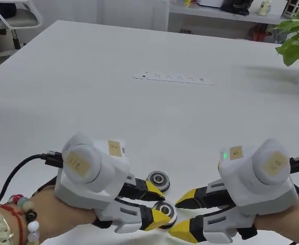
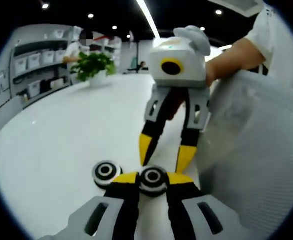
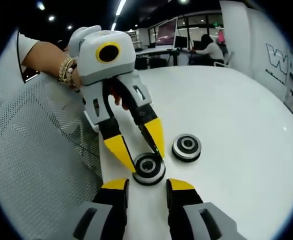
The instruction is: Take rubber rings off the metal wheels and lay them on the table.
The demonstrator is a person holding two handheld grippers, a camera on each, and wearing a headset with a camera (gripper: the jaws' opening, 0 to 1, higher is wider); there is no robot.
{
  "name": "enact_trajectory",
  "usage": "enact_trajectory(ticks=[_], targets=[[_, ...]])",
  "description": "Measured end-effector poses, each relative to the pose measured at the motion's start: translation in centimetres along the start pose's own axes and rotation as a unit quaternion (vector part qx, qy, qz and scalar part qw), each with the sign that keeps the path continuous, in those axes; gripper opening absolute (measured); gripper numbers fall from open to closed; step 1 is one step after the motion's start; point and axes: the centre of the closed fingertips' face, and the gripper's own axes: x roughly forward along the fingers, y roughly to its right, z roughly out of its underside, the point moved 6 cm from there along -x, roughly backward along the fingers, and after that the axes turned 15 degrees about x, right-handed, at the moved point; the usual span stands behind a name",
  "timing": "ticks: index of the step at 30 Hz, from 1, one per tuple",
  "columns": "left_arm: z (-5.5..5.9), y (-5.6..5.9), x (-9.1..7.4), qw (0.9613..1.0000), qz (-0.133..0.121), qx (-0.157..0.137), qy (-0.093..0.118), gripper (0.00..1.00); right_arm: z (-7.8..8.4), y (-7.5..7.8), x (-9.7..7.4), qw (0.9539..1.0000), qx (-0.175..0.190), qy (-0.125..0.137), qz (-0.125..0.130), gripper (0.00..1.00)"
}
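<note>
Pinching a small silver metal wheel with a black rubber ring (image 1: 165, 209) between the yellow-tipped jaws of the white left gripper (image 1: 164, 204), low over the plain white table (image 1: 88, 92). Aiming the white right gripper (image 1: 179, 216) at it from just beside, jaws standing apart. Sharing the table with a second ringed metal wheel (image 1: 158, 179), lying flat (just beside the left gripper's upper jaw).

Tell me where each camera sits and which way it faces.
Head view: on the head, looking down at the table; left gripper, right gripper, both wrists show.
Left gripper view: along its own jaws, shut on a wheel, toward the right gripper and forearm.
Right gripper view: along its own open jaws, toward the left gripper and braceleted wrist.
Shared: all three show that wheel and a loose wheel beside it.
</note>
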Motion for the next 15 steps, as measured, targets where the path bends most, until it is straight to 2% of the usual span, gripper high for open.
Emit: enact_trajectory(ticks=[4,6,8,15], targets=[[0.14,-0.20,-0.23,1.0000,0.000,0.002,0.003,0.17,0.02,0.02,0.05,1.0000,-0.004,-0.001,0.003,0.28],[0.14,-0.14,-0.26,0.9996,0.000,0.027,0.001,0.16,-0.04,0.09,0.09,1.0000,-0.004,0.000,0.006,0.29],[0.09,0.01,-0.17,0.9997,0.007,0.022,0.004,0.14,-0.06,0.09,0.10,1.0000,-0.004,0.000,0.007,0.29],[0.15,-0.03,-0.28,0.9998,0.005,0.019,0.004,0.14,-0.03,-0.06,0.28,0.9999,-0.013,-0.006,0.010,0.29]])
